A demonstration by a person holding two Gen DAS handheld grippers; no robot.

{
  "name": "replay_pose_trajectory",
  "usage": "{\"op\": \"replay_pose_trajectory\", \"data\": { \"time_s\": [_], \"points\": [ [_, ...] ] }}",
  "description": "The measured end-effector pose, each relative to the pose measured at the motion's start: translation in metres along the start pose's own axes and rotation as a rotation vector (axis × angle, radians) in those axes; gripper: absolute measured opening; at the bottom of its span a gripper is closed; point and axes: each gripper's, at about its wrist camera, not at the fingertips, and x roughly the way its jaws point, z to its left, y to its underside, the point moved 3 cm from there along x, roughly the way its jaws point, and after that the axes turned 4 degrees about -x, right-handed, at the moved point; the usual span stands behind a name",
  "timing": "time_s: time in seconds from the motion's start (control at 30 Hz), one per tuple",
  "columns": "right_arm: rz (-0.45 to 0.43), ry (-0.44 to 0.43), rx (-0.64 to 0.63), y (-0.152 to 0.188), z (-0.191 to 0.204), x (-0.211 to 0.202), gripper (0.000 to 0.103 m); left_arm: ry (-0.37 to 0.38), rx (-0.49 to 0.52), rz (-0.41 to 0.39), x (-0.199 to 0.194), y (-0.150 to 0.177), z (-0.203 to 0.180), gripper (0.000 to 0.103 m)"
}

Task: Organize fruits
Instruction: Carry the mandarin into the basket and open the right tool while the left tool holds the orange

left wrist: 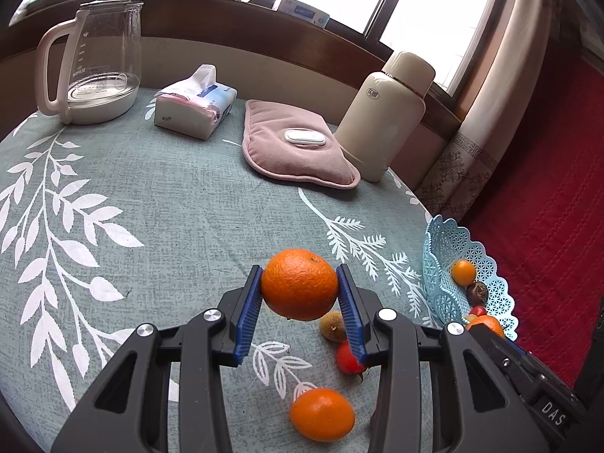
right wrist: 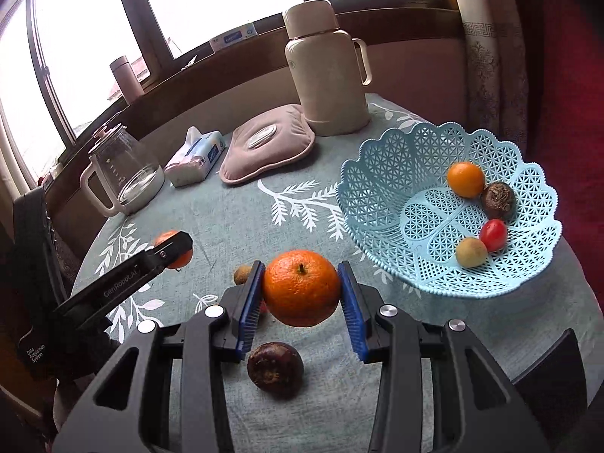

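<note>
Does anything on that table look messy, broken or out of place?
Nothing spilled or broken. A few fruits lie loose on the tablecloth outside the blue basket, including a dark wrinkled fruit.

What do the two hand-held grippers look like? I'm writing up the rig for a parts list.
Both match: the left hand-held gripper and the right hand-held gripper have black angular plastic frames with silver round bolt heads and blue ribbed finger pads. From the right wrist view, the left one's side bears white "GenRobot.AI" lettering.
</note>
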Motion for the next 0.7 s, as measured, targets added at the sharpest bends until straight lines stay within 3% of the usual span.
{"op": "replay_pose_trajectory", "data": {
  "time_s": [0.33, 0.7],
  "points": [
    [-0.065, 0.139, 0.072, -0.015, -0.059, -0.019, 0.041, 0.004, 0.008, 0.002, 0.0, 0.001, -0.002, 0.04],
    [-0.065, 0.253, 0.148, -0.011, -0.113, -0.025, 0.041, 0.003, 0.021, 0.009, 0.003, 0.004, -0.005, 0.04]
  ]
}}
